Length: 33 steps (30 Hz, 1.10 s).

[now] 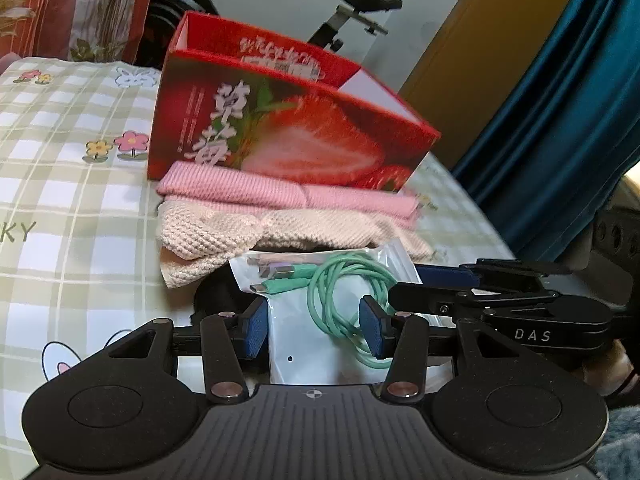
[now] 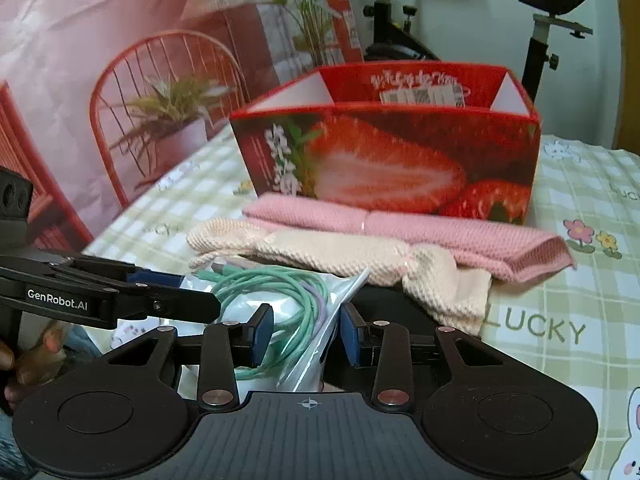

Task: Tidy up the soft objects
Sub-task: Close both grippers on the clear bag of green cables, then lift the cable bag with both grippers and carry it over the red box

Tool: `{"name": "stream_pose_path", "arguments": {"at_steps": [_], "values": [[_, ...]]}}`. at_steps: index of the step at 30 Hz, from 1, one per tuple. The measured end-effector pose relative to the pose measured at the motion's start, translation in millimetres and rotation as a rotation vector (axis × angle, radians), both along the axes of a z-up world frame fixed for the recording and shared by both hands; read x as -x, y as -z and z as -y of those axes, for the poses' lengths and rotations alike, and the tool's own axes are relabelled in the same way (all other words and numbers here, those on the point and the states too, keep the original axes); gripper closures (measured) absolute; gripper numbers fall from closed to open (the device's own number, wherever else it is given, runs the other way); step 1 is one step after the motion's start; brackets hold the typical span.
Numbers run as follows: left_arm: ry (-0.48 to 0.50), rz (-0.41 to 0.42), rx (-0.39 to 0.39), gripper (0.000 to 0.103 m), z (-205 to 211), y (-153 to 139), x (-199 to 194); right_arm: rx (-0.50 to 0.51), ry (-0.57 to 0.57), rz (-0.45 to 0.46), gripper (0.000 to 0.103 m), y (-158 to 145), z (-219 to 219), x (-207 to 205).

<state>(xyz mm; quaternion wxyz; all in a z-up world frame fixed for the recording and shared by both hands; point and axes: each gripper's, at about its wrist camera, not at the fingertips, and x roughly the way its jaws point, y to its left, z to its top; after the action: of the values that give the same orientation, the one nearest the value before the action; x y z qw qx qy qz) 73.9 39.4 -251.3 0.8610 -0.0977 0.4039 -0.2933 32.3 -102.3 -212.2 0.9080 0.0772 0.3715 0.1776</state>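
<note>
Two grippers meet at a clear bag (image 1: 320, 280) of green cable (image 1: 344, 292). Left gripper (image 1: 314, 330) has its pads apart around the bag; right gripper (image 2: 306, 330) likewise. Pink cloth (image 2: 420, 236) and cream knit (image 2: 340, 252) lie at 12 o'clock, touching, before the red box (image 2: 392, 160).

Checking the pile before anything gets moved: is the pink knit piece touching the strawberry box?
Touching. In the right wrist view the pink knit piece lies flush along the foot of the strawberry box, with no tablecloth showing between them.
</note>
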Motion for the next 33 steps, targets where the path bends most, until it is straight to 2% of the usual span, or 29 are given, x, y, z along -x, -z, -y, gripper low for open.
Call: {"name": "stream_pose_path", "arguments": {"at_steps": [3, 12, 19, 26, 29, 33], "values": [[0.004, -0.006, 0.004, 0.053, 0, -3, 3, 0.015, -0.011, 0.011, 0.074, -5, 1, 3], [0.075, 0.003, 0.015, 0.053, 8, -13, 11, 0.007, 0.003, 0.05, 0.074, -21, 13, 13], [0.066, 0.054, 0.007, 0.053, 11, -35, -2, 0.019, -0.001, 0.109, 0.074, -37, 18, 8], [0.028, 0.153, 0.012, 0.053, 18, -74, -41, 0.09, -0.007, 0.226, 0.074, -70, 18, -28], [-0.007, 0.164, 0.044, 0.053, 23, -83, -69, 0.122, 0.005, 0.27, 0.074, -83, 18, -54], [-0.049, 0.188, 0.03, 0.053, 33, -89, -107, 0.159, 0.023, 0.313, 0.074, -95, 19, -98]]}}
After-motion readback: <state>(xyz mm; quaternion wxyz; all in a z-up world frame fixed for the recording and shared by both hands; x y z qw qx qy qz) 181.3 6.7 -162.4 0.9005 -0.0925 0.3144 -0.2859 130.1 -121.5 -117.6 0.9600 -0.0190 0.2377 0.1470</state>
